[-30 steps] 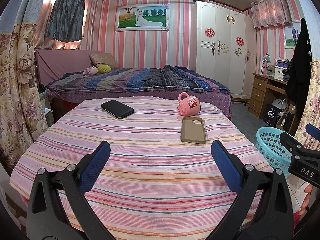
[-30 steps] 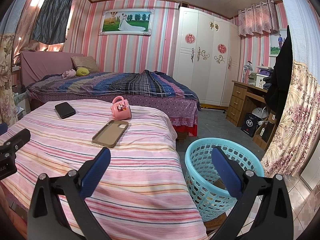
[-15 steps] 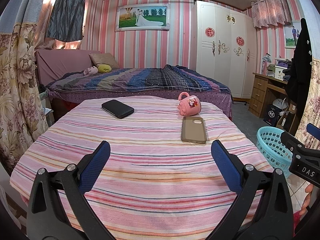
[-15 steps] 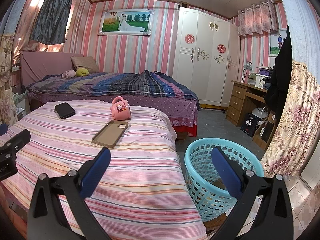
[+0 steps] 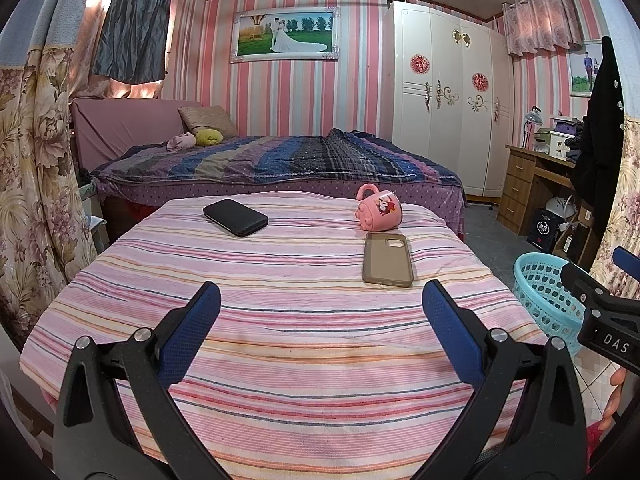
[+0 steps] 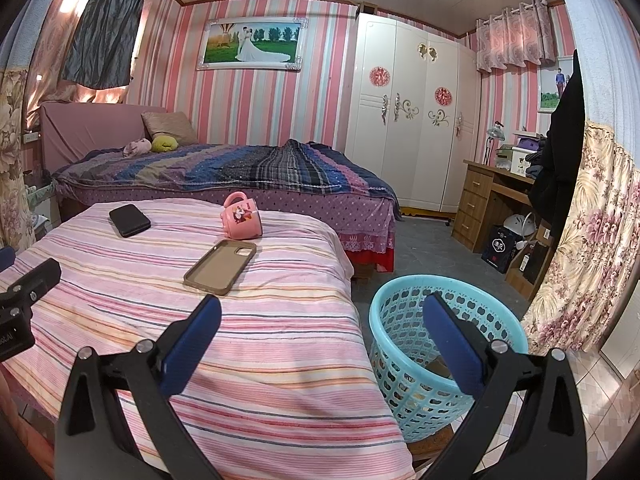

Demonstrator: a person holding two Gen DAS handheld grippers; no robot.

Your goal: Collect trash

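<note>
My left gripper (image 5: 320, 300) is open and empty above the near part of a pink striped cloth-covered surface (image 5: 280, 320). My right gripper (image 6: 320, 312) is open and empty, over the surface's right edge and a light blue plastic basket (image 6: 400, 384) on the floor. The basket also shows at the right in the left wrist view (image 5: 540, 300). On the cloth lie a black phone (image 5: 235, 217), a brown phone case (image 5: 387, 259) and a tipped pink mug (image 5: 380, 210). The same three show in the right wrist view: phone (image 6: 129, 220), case (image 6: 221, 266), mug (image 6: 242, 216).
A bed with a dark striped blanket (image 5: 280, 160) stands behind the surface. A white wardrobe (image 5: 448, 92) and a wooden desk (image 5: 532, 184) are at the right. Floral curtains hang at the left (image 5: 28, 180) and at the right (image 6: 580, 260). Boxes sit under the desk (image 6: 508, 248).
</note>
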